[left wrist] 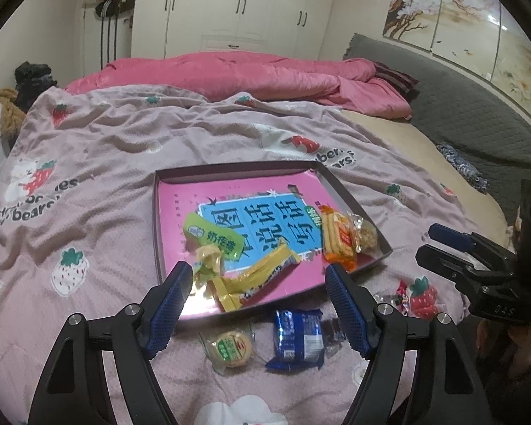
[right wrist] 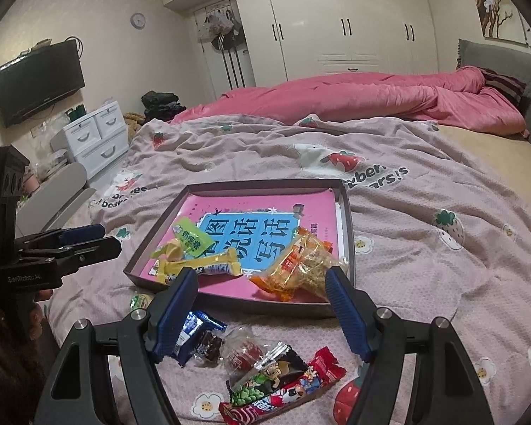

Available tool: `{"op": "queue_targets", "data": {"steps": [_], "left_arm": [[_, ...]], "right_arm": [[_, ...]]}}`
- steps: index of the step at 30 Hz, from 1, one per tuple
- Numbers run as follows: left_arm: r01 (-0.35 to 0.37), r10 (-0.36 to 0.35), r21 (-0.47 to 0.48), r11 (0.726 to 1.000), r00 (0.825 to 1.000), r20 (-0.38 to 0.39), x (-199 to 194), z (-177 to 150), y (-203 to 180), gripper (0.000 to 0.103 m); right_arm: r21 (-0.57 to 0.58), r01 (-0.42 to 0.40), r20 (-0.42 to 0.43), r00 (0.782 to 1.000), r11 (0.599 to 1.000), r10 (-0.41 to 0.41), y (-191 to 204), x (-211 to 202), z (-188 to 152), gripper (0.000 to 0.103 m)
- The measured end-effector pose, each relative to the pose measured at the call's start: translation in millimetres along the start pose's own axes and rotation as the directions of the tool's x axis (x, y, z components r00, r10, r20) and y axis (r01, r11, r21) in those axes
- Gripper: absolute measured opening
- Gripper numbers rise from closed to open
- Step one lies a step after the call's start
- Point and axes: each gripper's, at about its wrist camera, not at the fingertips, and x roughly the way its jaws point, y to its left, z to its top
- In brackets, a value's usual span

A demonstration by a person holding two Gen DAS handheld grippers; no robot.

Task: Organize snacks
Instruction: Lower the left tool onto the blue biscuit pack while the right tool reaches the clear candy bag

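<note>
A shallow box lid tray with a pink and blue book cover bottom lies on the bed. It holds a green packet, yellow wrappers and orange biscuit packs. Loose on the blanket are a round green-label biscuit, a blue packet, a dark candy, a red jelly and red and black packets. My left gripper is open and empty above the tray's near edge. My right gripper is open and empty above the loose snacks.
The strawberry-print blanket covers the bed, with a pink quilt behind. A grey headboard is at right. White drawers and a wall TV stand left of the bed.
</note>
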Motion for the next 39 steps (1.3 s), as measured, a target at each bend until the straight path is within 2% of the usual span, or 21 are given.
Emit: {"op": "queue_targets", "data": {"steps": [17, 32, 39], "left_arm": [[0.017, -0.011, 0.058, 0.998, 0.995, -0.101, 12.1, -24.0, -17.0, 0.079], [0.034, -0.010, 0.108, 0.994, 0.977, -0.213, 38.4, -47.7, -33.3, 0.079], [0.024, 0.013, 0.142, 0.990, 0.967, -0.254, 53.1, -55.4, -40.7, 0.079]], "right_arm": [[-0.049, 0.008, -0.046, 0.999, 0.999, -0.010, 9.0, -2.6, -16.3, 0.074], [-0.075, 0.019, -0.104, 0.994, 0.997, -0.027, 11.3, 2.6, -30.4, 0.074], [-0.132, 0.026, -0.149, 0.988, 0.991, -0.045, 15.0, 11.7, -39.5, 0.074]]}}
